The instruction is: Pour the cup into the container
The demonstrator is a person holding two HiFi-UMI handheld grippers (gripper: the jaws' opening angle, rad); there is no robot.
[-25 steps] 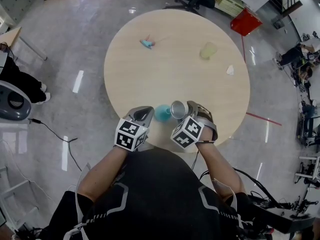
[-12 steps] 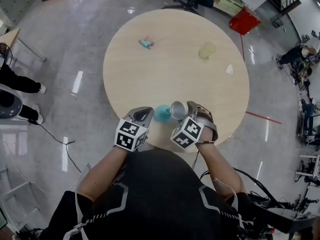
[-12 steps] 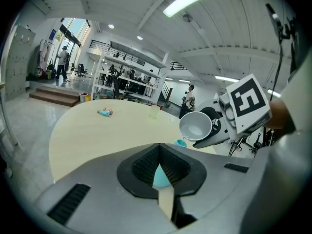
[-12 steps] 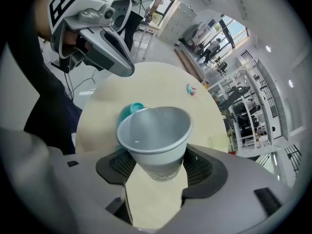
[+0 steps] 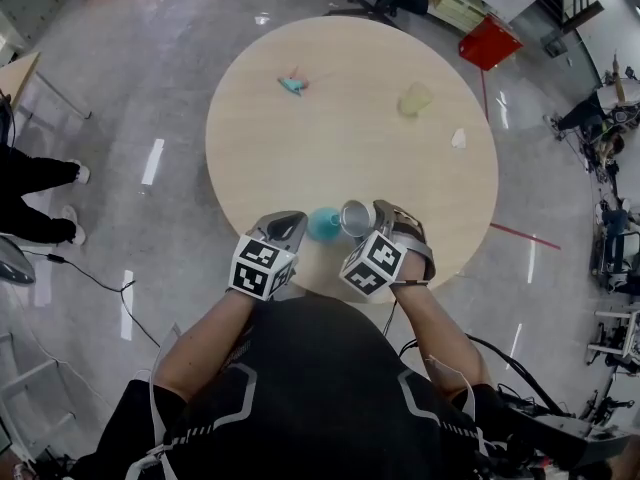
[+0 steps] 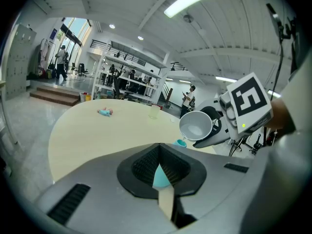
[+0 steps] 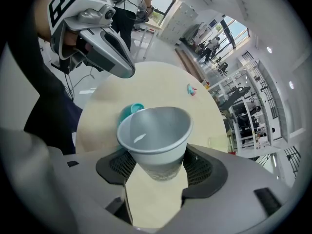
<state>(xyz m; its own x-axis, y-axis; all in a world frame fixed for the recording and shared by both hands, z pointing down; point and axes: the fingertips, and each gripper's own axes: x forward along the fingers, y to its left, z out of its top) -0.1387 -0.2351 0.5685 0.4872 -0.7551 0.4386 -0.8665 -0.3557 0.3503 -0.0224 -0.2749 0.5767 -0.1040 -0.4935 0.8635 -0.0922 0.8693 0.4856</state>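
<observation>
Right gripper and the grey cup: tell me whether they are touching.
Touching. The right gripper view shows the right gripper with its pads pressed against both sides of the grey cup, near its base.

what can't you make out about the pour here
- Contents of the teal container: tiny in the head view, mostly behind the cup in the right gripper view.
- Whether the shut left gripper pinches the container: its view shows just a teal sliver.
- The blue thing far across the table: too small.
</observation>
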